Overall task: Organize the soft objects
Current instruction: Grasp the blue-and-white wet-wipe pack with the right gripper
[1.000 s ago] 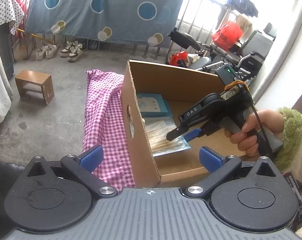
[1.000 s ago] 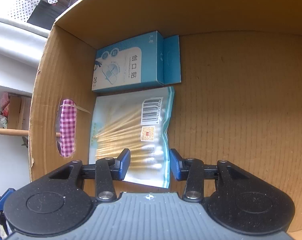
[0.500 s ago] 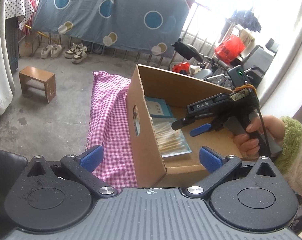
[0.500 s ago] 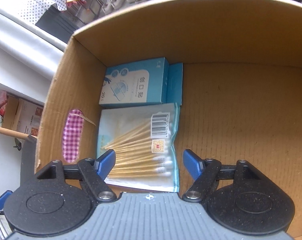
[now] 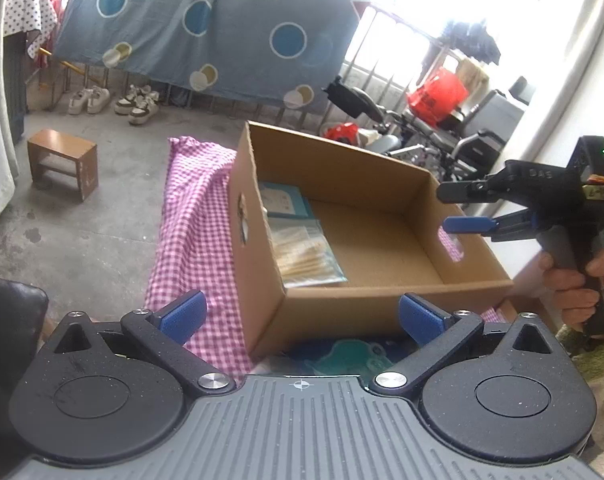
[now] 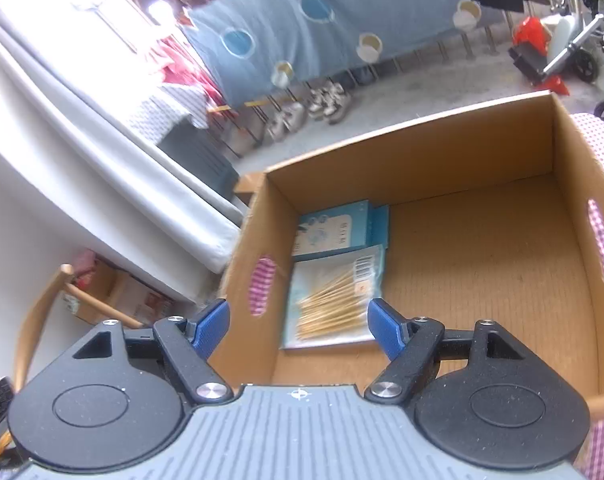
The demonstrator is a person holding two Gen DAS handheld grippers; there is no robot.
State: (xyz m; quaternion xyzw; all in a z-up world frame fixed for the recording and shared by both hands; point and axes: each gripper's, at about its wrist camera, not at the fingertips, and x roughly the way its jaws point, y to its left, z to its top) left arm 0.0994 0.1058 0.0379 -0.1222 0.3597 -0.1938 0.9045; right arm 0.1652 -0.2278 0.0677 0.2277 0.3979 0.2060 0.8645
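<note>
The cardboard box [image 6: 441, 168] has lots of bare floor on its right. The cotton swab bag [image 6: 333, 300] lies by the left wall. The right gripper [image 6: 298, 324], spread and empty, has lifted out; the left gripper [image 5: 302, 316] is spread too.

both wrist views overlook cardboard box [image 5: 381, 304]

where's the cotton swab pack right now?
Cotton swab pack lies flat on the cardboard box floor against its left wall in the right wrist view, just in front of the blue carton.
</note>
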